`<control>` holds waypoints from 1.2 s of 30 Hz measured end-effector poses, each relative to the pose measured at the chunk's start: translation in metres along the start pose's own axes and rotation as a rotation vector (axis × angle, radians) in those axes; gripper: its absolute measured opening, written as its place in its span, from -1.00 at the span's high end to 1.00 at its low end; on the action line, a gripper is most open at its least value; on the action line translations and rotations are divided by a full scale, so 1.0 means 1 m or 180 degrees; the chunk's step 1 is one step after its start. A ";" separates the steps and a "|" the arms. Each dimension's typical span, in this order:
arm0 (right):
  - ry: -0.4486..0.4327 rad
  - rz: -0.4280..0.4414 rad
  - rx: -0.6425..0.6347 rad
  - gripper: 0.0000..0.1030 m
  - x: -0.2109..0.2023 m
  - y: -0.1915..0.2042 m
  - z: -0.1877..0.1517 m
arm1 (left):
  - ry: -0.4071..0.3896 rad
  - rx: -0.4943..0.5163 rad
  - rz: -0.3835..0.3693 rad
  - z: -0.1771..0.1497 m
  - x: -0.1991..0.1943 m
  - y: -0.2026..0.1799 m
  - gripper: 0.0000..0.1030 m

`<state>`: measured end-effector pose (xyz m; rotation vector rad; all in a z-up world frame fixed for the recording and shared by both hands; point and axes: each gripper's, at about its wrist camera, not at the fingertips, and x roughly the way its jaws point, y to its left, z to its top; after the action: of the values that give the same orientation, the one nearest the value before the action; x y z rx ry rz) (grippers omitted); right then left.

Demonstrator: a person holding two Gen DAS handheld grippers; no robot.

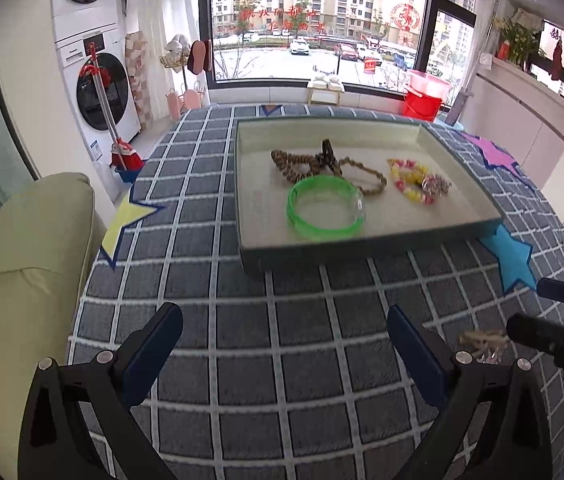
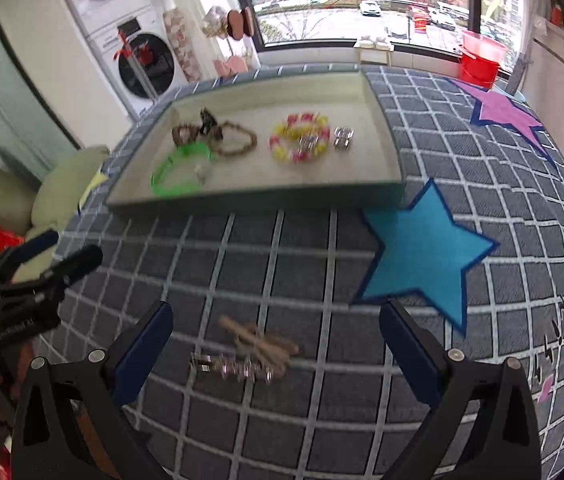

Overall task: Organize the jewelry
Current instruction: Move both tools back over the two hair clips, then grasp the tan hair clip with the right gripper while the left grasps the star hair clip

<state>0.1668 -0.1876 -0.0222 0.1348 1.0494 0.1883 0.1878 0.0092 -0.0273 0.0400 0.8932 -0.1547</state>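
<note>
Between the spread fingers of the right gripper [image 2: 276,328], on the checked tabletop [image 2: 242,248], lies a small jewelry piece [image 2: 250,354]: tan strands crossed over a short row of clear stones. Nothing touches it; both fingers stand well apart from it, one on each side. The right gripper is wide open and holds nothing.

Ahead of that gripper, past several grid squares, sits a shallow tray [image 2: 258,196] with a pale lining. Its contents, from the left as seen from the right gripper:
- a green bangle [image 2: 180,172], nearest the front wall
- brown beaded bracelets [image 2: 218,136] just behind it, touching or overlapping it
- a yellow and pink beaded bracelet [image 2: 299,138] further right, with a small silver item resting on it
- a silver ring-like piece [image 2: 343,138] just beside that, blurred

A blue star patch [image 2: 421,252] on the cloth lies ahead and to the right of the right gripper, near the tray's front right corner. A purple star patch [image 2: 505,112] is further off on the same side.

The left gripper [image 1: 283,338] hovers to the left of the right one, over bare cloth. It is also fully open and empty. The tray [image 1: 361,246] is directly ahead of it, and a yellow star patch [image 1: 126,220] lies ahead and left. A pale green sofa [image 1: 34,240] stands beyond the tabletop's left edge.
</note>
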 end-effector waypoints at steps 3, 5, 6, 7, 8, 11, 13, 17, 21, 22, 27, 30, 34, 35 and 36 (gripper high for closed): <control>0.0079 -0.0060 -0.0174 -0.78 0.006 0.009 -0.008 | 0.0042 -0.0048 0.0036 -0.007 0.002 0.003 -1.00; 0.0123 -0.0061 -0.0272 -0.51 0.010 0.014 -0.010 | 0.0068 -0.0073 0.0053 -0.011 0.002 0.006 -1.00; 0.0142 -0.0064 -0.0318 -0.44 0.011 0.016 -0.011 | 0.0073 -0.0074 0.0058 -0.012 0.001 0.007 -1.00; 0.0173 -0.0076 -0.0391 -0.37 0.015 0.020 -0.012 | 0.0078 -0.0066 0.0074 -0.014 0.001 0.008 -1.00; 0.0187 -0.0077 -0.0434 -0.31 0.016 0.022 -0.012 | 0.0082 -0.0057 0.0081 -0.014 0.001 0.009 -1.00; 0.0248 -0.0076 -0.0625 -0.08 0.023 0.029 -0.014 | 0.0099 -0.0029 0.0091 -0.016 0.001 0.011 -1.00; 0.0282 -0.0087 -0.0718 0.05 0.027 0.033 -0.015 | 0.0115 -0.0017 0.0088 -0.017 0.002 0.012 -1.00; 0.0298 -0.0145 -0.0824 0.19 0.031 0.036 -0.015 | 0.0126 0.0036 0.0073 -0.018 0.002 0.010 -1.00; 0.0305 -0.0186 -0.0865 0.34 0.031 0.037 -0.014 | 0.0129 0.0087 0.0051 -0.018 0.002 0.005 -1.00; 0.0303 -0.0197 -0.0895 0.43 0.031 0.038 -0.014 | 0.0131 0.0089 0.0042 -0.018 0.002 0.004 -1.00; 0.0290 -0.0233 -0.0898 0.61 0.031 0.040 -0.015 | 0.0128 0.0144 -0.0006 -0.017 0.000 -0.003 -1.00; 0.0212 -0.0247 -0.0804 0.80 0.027 0.036 -0.013 | 0.0109 0.0239 -0.0059 -0.017 -0.002 -0.008 -1.00; 0.0182 -0.0179 -0.0618 0.85 0.023 0.026 -0.011 | 0.0122 0.0407 -0.0180 -0.020 -0.003 -0.020 -1.00; 0.0176 -0.0165 -0.0576 0.85 0.023 0.023 -0.010 | 0.0127 0.0446 -0.0209 -0.020 -0.003 -0.023 -1.00; 0.0172 -0.0150 -0.0527 0.85 0.022 0.020 -0.011 | 0.0131 0.0502 -0.0247 -0.021 -0.003 -0.027 -1.00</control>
<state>0.1664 -0.1633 -0.0419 -0.0447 1.0850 0.2364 0.1650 -0.0154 -0.0372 0.1560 0.9227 -0.2976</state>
